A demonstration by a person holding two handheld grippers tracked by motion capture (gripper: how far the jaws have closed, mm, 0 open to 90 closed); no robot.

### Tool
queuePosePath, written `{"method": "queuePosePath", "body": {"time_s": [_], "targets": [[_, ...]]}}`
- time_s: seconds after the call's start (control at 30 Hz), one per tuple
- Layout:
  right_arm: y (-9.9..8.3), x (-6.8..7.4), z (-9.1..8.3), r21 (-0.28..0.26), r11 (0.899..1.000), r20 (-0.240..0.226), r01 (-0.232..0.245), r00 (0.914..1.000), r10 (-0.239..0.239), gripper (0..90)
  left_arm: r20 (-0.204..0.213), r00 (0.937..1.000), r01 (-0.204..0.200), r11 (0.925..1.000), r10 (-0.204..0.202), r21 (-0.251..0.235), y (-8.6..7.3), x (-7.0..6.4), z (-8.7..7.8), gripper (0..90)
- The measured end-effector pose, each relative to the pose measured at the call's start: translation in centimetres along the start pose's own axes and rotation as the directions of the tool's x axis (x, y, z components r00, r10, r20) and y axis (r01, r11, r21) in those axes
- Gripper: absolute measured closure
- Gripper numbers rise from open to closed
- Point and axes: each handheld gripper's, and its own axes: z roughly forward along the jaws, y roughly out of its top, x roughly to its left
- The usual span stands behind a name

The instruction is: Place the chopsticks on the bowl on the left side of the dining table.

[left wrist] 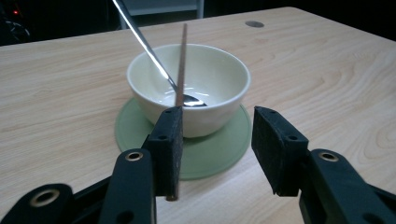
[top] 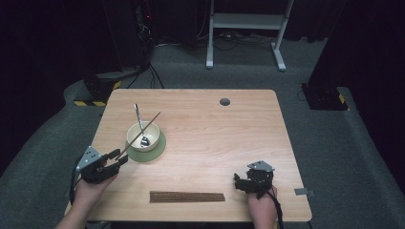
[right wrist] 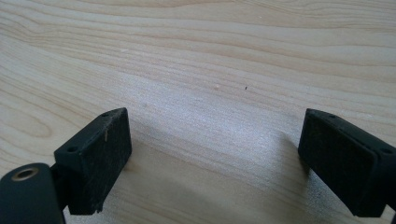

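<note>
This looks like a lab or recording studio, not a home. A light wooden table [top: 205, 124] stands alone on grey carpet [top: 325, 138], and black curtains [top: 43, 43] close off the dark surroundings. Behind it, a white metal desk frame [top: 246, 28] with cables [top: 143, 33] trailing across the floor near dark equipment. Yellow-and-black hazard tape [top: 90, 102] marks heavy stand bases at both far table corners. The bowl [top: 142, 136] on its green coaster [top: 160, 148] reads as a staged prop.
</note>
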Motion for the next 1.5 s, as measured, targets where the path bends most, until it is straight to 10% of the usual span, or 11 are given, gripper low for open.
{"method": "queuePosePath", "body": {"time_s": [0.83, 1.5], "targets": [[0.0, 0.0, 0.0, 0.001, 1.0, -0.001, 0.003, 1.0, -0.003, 9.4, 0.148, 0.987, -0.073, 0.9949, 0.062, 0.069, -0.3, -4.2, 0.9, 53.6], [0.0, 0.0, 0.0, 0.001, 1.0, -0.004, 0.006, 1.0, -0.006, 9.5, 0.33, 0.9294, -0.239, 0.9511, 0.166, 0.195, -1.9, -9.1, 3.9, 52.6]]}}
